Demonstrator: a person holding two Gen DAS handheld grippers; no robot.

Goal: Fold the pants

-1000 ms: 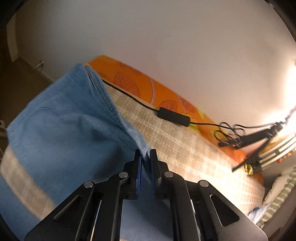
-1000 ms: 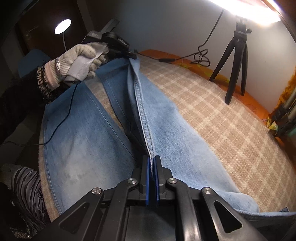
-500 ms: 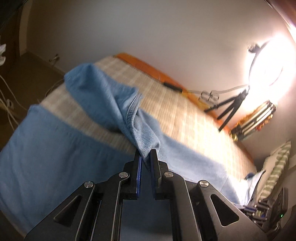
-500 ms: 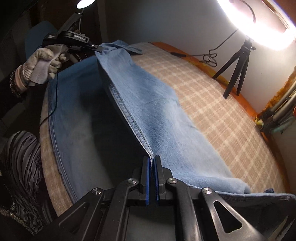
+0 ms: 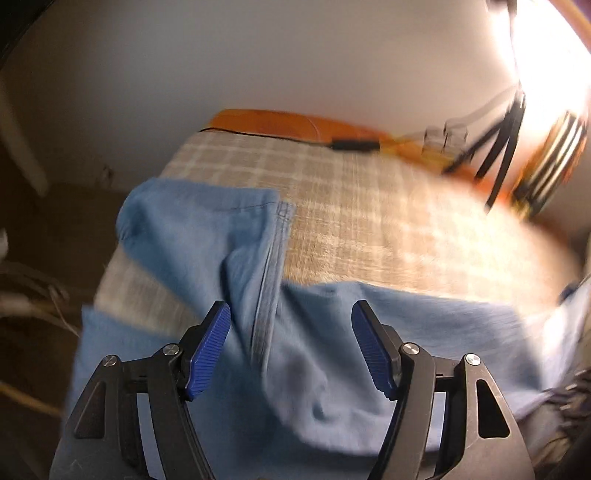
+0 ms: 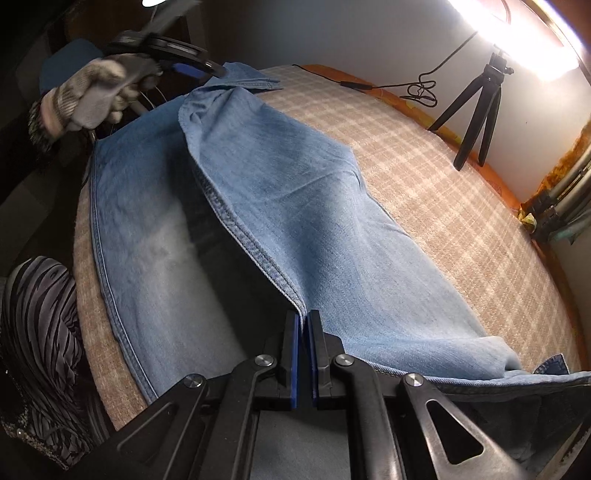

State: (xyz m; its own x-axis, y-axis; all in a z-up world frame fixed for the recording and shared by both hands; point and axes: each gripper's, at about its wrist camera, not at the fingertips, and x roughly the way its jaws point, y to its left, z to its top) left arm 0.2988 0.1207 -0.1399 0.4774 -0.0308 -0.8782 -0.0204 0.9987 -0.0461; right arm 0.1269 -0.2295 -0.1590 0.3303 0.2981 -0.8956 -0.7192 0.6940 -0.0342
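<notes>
Two tongs are working the pants (image 6: 295, 206): left tongs (image 5: 290, 325) are hanging spread wide above denim, right tongs (image 6: 304, 325) are pinching the seam

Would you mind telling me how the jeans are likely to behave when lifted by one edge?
Probably floppy: the jeans sag and crease away from the right hand-held gripper pinching their seam. Likely fairly heavy, as the denim drapes flat on the plaid bedcover.

Left tool (image 5: 290, 347) spread; right tool (image 6: 304, 325) clamped.

Plain white wall (image 6: 332, 33), plaid bedcover (image 6: 461, 206), tripod (image 6: 476, 107), bright lamp (image 6: 517, 22)
</notes>
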